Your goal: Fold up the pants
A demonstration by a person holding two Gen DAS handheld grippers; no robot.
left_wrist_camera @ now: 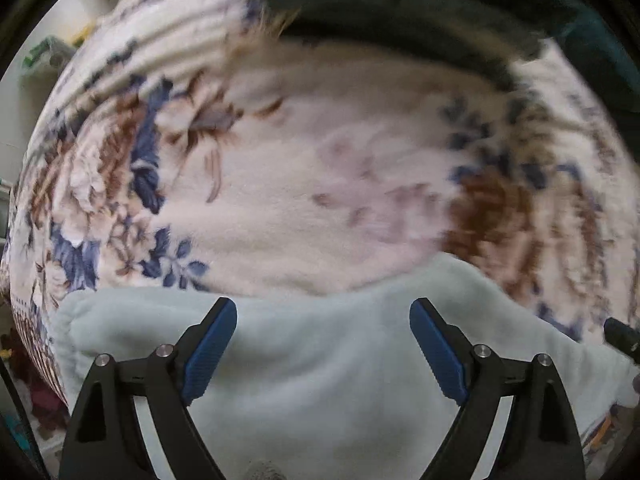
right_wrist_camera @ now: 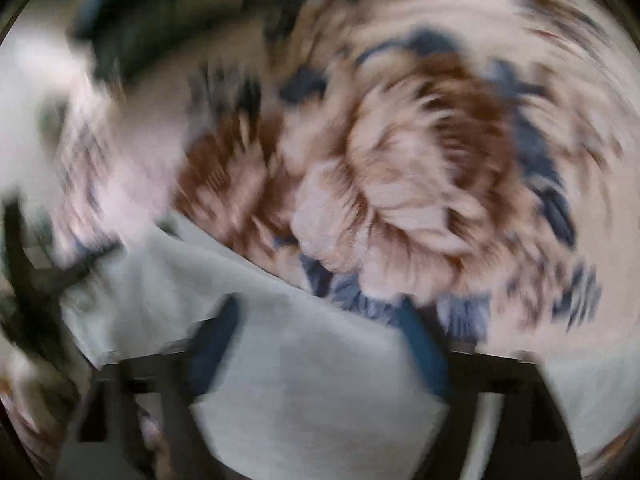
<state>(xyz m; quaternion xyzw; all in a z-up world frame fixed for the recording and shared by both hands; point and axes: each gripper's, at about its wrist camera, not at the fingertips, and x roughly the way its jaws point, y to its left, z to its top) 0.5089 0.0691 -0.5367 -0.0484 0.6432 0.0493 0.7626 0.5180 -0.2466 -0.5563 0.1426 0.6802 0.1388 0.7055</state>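
The pants (left_wrist_camera: 320, 360), pale and fleecy, lie on a flowered blanket (left_wrist_camera: 280, 208) that covers the whole surface under both cameras. In the left wrist view they show as a thick, rounded pad with a soft left end and a long top edge, which looks like at least one fold already made; how many layers there are cannot be told. The left gripper (left_wrist_camera: 323, 344) hangs over this pad with its blue-faced jaws standing wide apart and nothing pinched between them. The right gripper (right_wrist_camera: 320, 344) is badly blurred in its own view, but its jaws also stand apart, with the cloth lying under them and not clamped. With both claws free of the cloth, a fold seems just laid down. What is left, by my judgement, is one more fold or some smoothing. A dark cushion (left_wrist_camera: 400, 4) sits at the blanket's far edge.
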